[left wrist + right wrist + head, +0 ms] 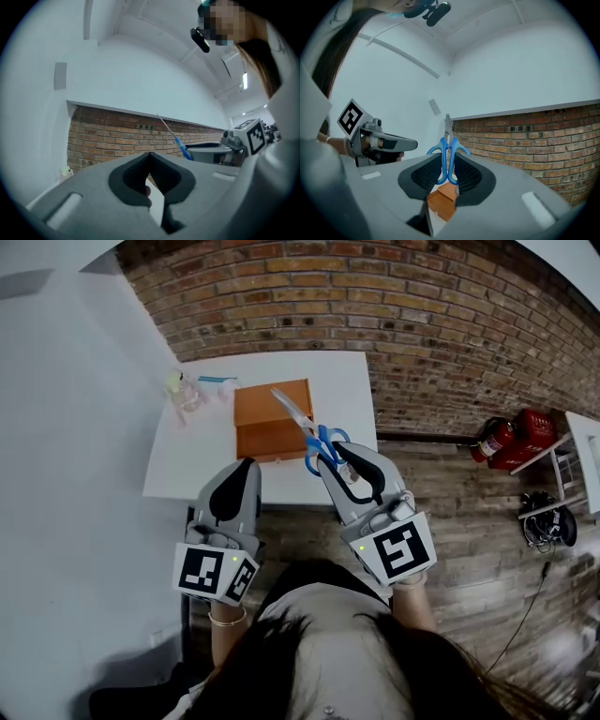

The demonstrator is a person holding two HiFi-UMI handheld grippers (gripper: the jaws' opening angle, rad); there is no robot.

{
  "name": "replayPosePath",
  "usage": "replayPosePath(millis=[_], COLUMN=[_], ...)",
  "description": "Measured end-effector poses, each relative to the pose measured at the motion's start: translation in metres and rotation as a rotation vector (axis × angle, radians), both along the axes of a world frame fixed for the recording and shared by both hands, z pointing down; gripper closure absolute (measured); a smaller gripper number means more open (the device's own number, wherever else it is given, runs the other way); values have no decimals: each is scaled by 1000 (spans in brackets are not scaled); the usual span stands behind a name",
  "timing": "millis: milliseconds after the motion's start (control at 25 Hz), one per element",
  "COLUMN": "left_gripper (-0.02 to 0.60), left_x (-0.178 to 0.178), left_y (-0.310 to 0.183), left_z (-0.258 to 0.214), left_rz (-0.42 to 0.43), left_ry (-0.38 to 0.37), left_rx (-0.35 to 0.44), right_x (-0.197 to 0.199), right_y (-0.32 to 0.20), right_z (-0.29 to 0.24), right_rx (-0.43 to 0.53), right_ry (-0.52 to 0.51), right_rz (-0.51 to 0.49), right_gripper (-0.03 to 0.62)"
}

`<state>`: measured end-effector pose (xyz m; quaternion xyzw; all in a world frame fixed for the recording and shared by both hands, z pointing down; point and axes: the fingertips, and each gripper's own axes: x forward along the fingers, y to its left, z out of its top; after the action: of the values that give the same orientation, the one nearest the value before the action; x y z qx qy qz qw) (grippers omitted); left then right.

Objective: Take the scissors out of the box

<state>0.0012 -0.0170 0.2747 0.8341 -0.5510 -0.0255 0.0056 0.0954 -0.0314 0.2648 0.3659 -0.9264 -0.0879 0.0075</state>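
Note:
My right gripper (339, 457) is shut on the blue handles of the scissors (314, 432). Their steel blades point up and away over the orange-brown box (272, 423), which stands on the white table (202, 460). In the right gripper view the scissors (447, 154) stand upright between the pads, with the box (443, 204) below them. My left gripper (246, 468) hovers at the table's front edge, left of the box, shut with nothing in it. In the left gripper view its tips (150, 157) meet, and the scissors (173, 133) show to the right.
A small clear bottle and a plastic packet (192, 390) lie at the table's back left. A brick wall runs behind the table and a white wall along its left. Red fire extinguishers (511, 439) and cables (544, 521) sit on the floor at the right.

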Motion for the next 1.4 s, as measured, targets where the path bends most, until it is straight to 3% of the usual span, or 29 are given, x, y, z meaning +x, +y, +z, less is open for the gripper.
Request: replayPosePath(millis=[640,1400], left_gripper=[581,581], left_x=[-14,-16], left_y=[-16,-25], left_z=[-6,-9], left_rz=[75,115], left_ry=[-11,-3], left_rx=[-2,-38], right_x=[-15,-16], right_y=[-10,-14], right_z=[-8,-3], right_rx=[13,-50], right_ry=[-17,-35], right_rz=[56,81], right_gripper=[499,499])
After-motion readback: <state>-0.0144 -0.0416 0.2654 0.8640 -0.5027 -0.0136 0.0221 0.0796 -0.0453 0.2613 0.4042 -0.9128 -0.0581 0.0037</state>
